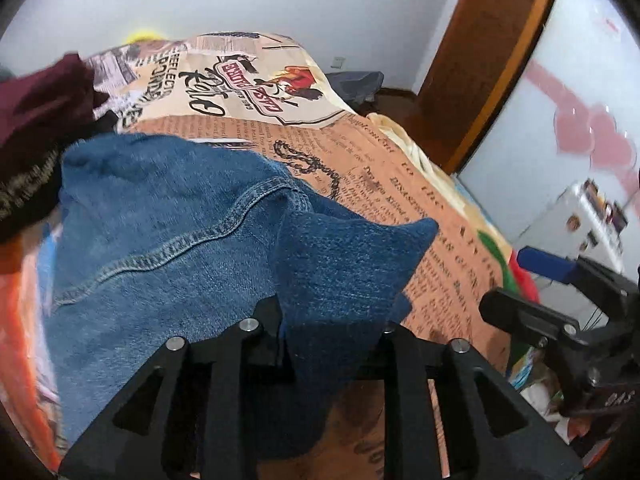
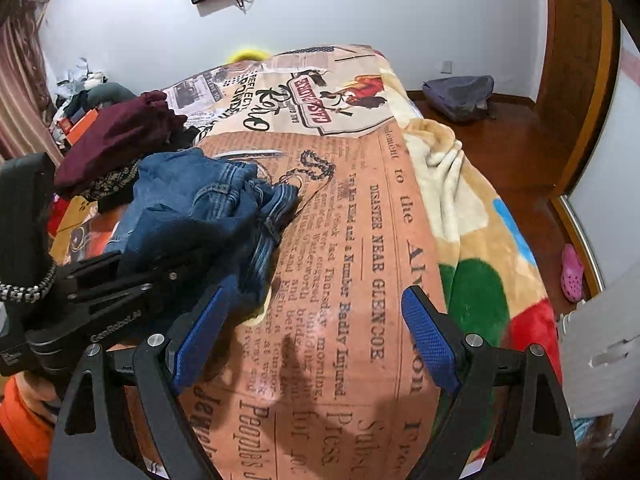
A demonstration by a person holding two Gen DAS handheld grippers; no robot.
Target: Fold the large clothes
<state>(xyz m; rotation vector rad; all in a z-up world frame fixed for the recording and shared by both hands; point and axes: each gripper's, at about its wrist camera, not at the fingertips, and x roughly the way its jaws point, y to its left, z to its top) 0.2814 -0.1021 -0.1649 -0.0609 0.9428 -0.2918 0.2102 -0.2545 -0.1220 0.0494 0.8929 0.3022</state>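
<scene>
Left gripper point(image 1: 332, 320) pinching jeans point(image 1: 168, 216) — right gripper point(image 2: 312, 336) spread, empty.

Black left tool point(image 1: 332, 320): slotted triangular arms, silver pins at the joints. Black right tool point(image 2: 312, 336): same frame, ribbed blue pads point(image 2: 430, 338). White "GenRobot.AI" lettering on the left tool's body; black-and-white braided cord beside it.

bed sheet point(image 2: 372, 240): "DISASTER NEAR GLENCOE", "Number Badly Injured", "Thursday morning" | left tool point(image 2: 120, 276) body: "GenRobot.AI"
</scene>
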